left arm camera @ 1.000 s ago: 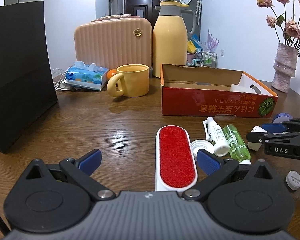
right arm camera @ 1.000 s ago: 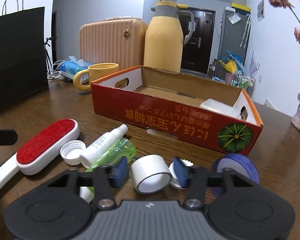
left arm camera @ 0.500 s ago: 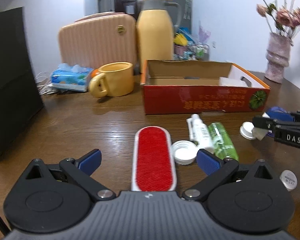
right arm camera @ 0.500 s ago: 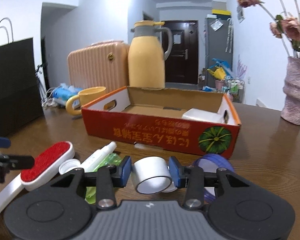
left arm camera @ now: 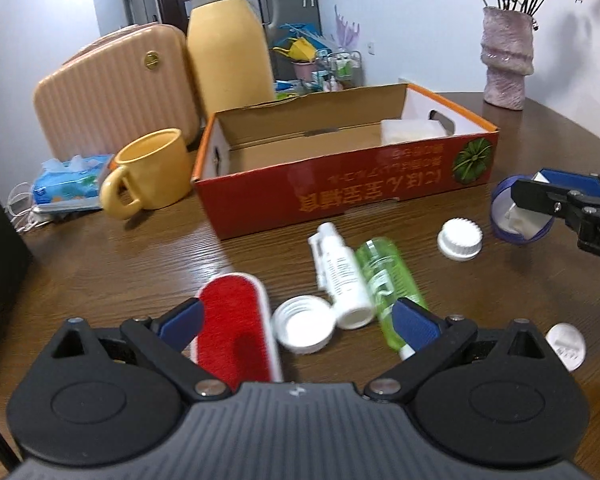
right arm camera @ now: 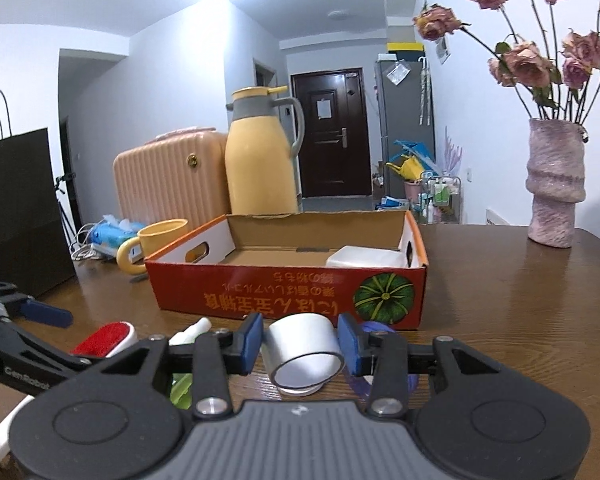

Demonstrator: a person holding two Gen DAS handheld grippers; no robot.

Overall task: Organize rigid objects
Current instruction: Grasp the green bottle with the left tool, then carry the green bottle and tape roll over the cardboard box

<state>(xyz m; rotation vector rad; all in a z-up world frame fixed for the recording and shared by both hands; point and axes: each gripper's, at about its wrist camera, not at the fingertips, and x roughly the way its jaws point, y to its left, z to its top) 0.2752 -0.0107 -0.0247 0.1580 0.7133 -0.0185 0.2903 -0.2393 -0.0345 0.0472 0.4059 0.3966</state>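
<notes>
The right gripper (right arm camera: pixel 298 344) pinches one white tape roll (right arm camera: pixel 303 351); the left gripper (left arm camera: pixel 296 318) stands spread. On the wooden table (left arm camera: pixel 140 252) lie two small bottles (left arm camera: pixel 342 276), two white ribbed caps (left arm camera: pixel 303 329) and one red-faced lint brush (left arm camera: pixel 236 330) before one open red cardboard box (left arm camera: pixel 340 196).

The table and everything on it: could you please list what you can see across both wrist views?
table: one, brown wood.
cardboard box: one, red-orange, centre.
white block: one, inside box.
lint brush: one, red-white, front.
spray bottles: two, white and green, side by side.
caps: three, white, scattered.
blue ring: one, right.
mug: one, yellow.
jug: one, yellow.
case: one, peach.
vase: one, pink.
white roll: one, gripped.
left hand-held gripper: open.
right hand-held gripper: shut on roll.
</notes>
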